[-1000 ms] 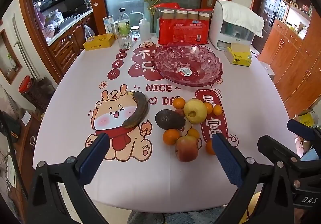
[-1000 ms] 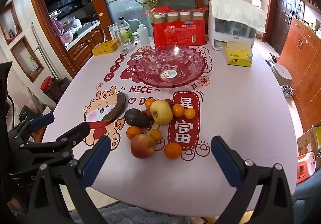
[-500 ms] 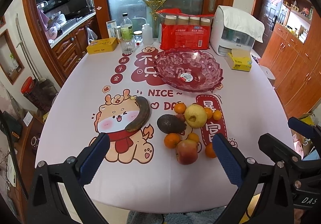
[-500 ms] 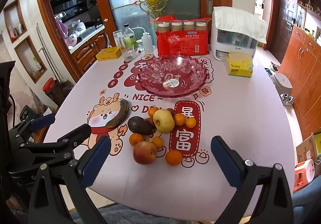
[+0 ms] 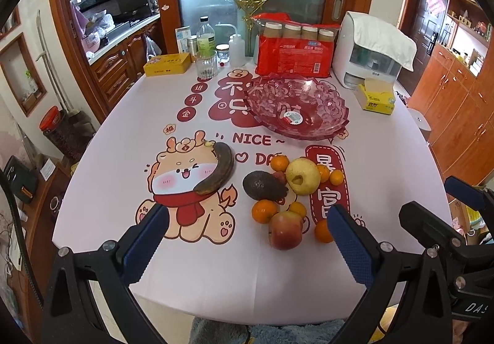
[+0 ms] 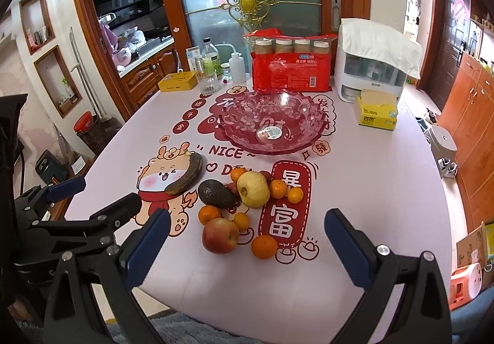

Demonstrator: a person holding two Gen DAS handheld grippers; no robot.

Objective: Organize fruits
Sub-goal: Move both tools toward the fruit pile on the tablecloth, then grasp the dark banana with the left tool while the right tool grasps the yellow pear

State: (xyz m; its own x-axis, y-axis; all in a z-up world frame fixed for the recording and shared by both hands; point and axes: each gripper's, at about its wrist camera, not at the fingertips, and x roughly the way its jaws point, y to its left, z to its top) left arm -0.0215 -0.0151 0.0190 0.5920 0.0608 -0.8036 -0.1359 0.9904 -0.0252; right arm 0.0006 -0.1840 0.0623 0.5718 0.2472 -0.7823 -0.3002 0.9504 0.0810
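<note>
A: Where's the fruit?

B: Heaped on the table [image 6: 370,189] just ahead of both grippers: a red apple [image 6: 220,235] nearest, oranges [image 6: 264,246] around it, an avocado [image 6: 215,193], a yellow apple [image 6: 253,189], and a dark banana [image 6: 186,179] off toward the left. The glass bowl [image 6: 274,125] sits beyond the heap, empty.

A: And the grippers?

B: Right gripper [image 6: 247,246] has its jaws wide apart, holding nothing. Left gripper [image 5: 247,239] is the same.

A: So, first pick?

B: I'd take the red apple (closest, nothing leaning on it). Come down over it, close across its widest part, lift straight up so the neighbouring oranges don't roll, then set it low into the bowl.
</note>
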